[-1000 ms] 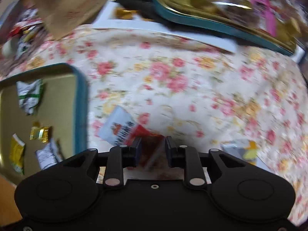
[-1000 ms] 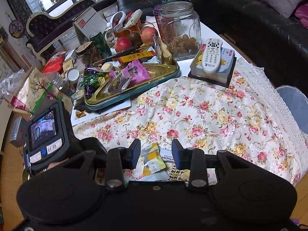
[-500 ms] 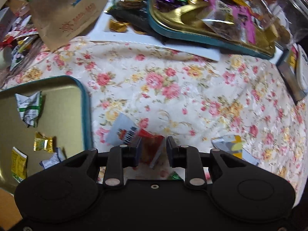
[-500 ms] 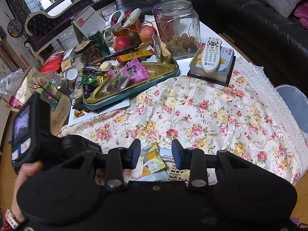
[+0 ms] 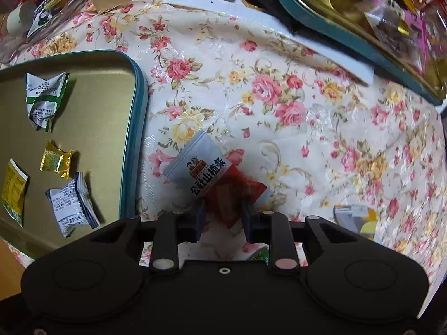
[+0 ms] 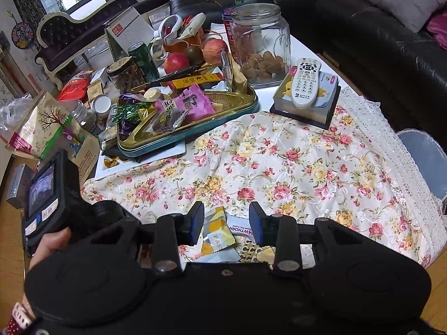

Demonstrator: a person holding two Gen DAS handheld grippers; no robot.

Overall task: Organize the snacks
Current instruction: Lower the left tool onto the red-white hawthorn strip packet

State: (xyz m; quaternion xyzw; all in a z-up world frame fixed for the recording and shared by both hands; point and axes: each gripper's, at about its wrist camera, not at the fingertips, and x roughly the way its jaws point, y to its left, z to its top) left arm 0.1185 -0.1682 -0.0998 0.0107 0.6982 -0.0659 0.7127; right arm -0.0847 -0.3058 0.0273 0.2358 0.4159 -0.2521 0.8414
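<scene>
Left tool (image 5: 223,217) clamped (right tool (image 6: 226,220) agape)

Red-and-grey hawthorn snack packet (image 5: 215,180), tilted, on floral cloth, just beside teal-rimmed tin tray (image 5: 134,145)

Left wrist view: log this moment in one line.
left gripper: shut on red snack packet | right gripper: open above yellow packet | tray: four snacks

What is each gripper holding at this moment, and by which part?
The left gripper pinches the red-and-white snack packet by its red end. The right gripper is open, holding nothing, with a yellow packet lying below it.
</scene>
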